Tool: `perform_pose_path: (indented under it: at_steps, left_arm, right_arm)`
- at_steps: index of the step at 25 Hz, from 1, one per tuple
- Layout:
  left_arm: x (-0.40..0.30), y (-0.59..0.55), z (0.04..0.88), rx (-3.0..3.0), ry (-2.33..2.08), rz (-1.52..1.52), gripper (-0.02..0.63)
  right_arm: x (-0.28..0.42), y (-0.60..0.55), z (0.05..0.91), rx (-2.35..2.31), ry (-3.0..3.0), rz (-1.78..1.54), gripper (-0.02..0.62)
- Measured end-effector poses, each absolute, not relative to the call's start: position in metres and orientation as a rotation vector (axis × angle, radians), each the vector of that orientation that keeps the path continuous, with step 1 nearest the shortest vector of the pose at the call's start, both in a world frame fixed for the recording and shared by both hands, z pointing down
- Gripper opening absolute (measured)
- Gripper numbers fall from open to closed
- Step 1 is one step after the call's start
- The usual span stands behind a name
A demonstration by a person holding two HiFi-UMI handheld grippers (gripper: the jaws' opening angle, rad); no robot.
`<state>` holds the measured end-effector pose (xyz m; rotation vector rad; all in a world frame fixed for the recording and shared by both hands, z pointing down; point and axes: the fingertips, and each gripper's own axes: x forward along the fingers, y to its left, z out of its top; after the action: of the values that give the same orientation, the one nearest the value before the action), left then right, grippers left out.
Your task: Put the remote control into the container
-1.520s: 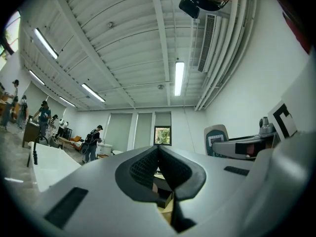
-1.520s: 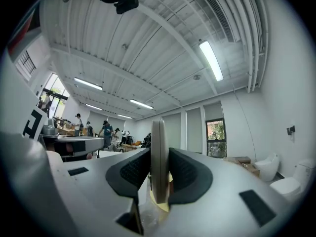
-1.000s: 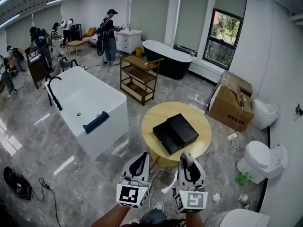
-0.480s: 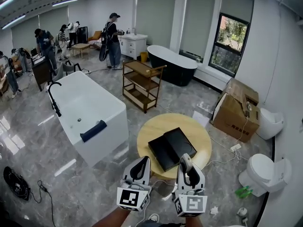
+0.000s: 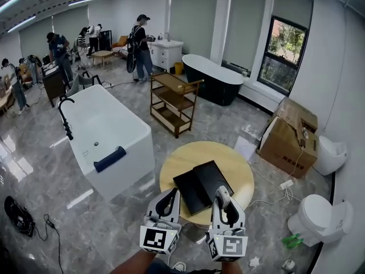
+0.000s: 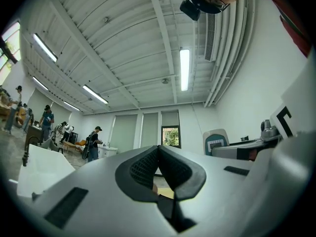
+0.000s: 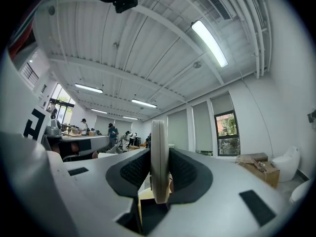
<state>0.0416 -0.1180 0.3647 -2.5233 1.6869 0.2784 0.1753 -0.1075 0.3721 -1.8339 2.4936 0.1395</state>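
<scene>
The round table [image 5: 242,173] is standing ahead, the black container [image 5: 202,184] lying open on it. The right gripper [image 7: 159,169] is clamping the remote control [image 7: 159,147] upright between its jaws, while the left gripper [image 6: 159,157] is pressing its jaws together on nothing (free to steady the container). I am thinking the remote control should go in flat and low before the jaws are letting go.

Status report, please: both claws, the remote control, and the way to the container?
Left claw shut, empty. Right claw shut on remote control, held on edge. Black container on round table ahead, not yet reached. Way looks clear.
</scene>
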Motion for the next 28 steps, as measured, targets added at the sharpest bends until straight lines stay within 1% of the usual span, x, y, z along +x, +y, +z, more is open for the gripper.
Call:
perform_pose_path:
  at_steps: [10,28]
  left_arm:
    - [0.033,-0.179,0.382,-2.535,1.702,0.292,0.015]
    - [-0.009,-0.334,0.385,-2.662,1.547,0.266,0.015]
  right_arm:
    - [0.172,-0.161,0.391,-1.866,2.503,0.129,0.126]
    - [0.113,-0.307,0.392,-1.997,2.415,0.105,0.126]
